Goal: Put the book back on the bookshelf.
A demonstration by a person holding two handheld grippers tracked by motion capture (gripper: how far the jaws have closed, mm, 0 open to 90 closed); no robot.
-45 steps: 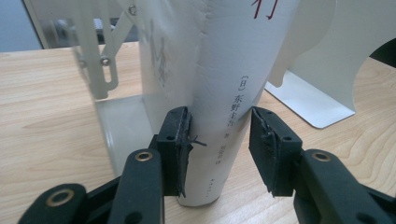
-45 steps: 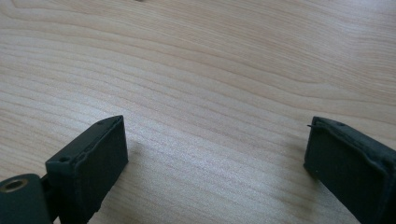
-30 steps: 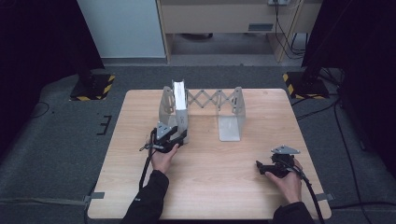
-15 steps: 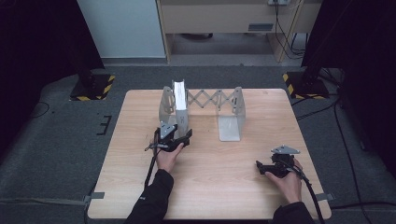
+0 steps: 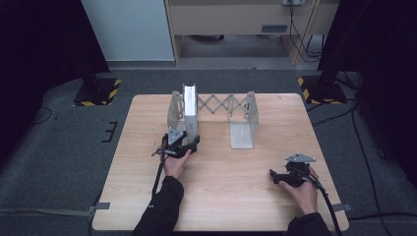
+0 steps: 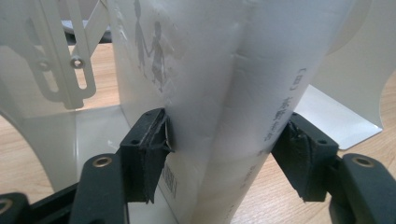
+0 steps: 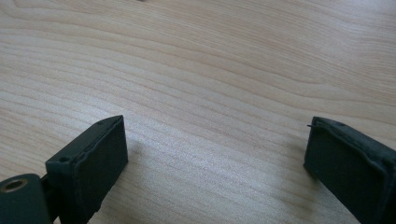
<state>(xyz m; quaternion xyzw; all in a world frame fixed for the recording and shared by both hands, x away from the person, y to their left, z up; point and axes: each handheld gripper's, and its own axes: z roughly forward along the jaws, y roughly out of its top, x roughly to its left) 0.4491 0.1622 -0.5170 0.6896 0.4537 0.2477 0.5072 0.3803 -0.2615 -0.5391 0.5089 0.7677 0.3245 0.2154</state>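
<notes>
A thick white book [image 5: 189, 105] stands upright at the left end of a white expanding book rack [image 5: 243, 129] near the table's far side. My left gripper [image 5: 189, 142] is at the book's foot, on the near side. In the left gripper view its jaws have just been closing, and both pads [image 6: 152, 140] now press on the book [image 6: 210, 70], one on the cover and one by the spine. My right gripper [image 5: 273, 177] rests low on the table [image 5: 221, 196] at the near right. It stands open over bare wood [image 7: 215, 158].
The rack's scissor links [image 5: 223, 104] span between its two end plates. The right plate's foot [image 5: 242, 137] lies flat on the wood. Cables trail from both grippers toward the near edge. Two stand feet with yellow and black stripes [image 5: 314, 88] sit on the floor beyond the table.
My left gripper has edged slightly toward the book's foot. The right hand and gripper have kept still.
</notes>
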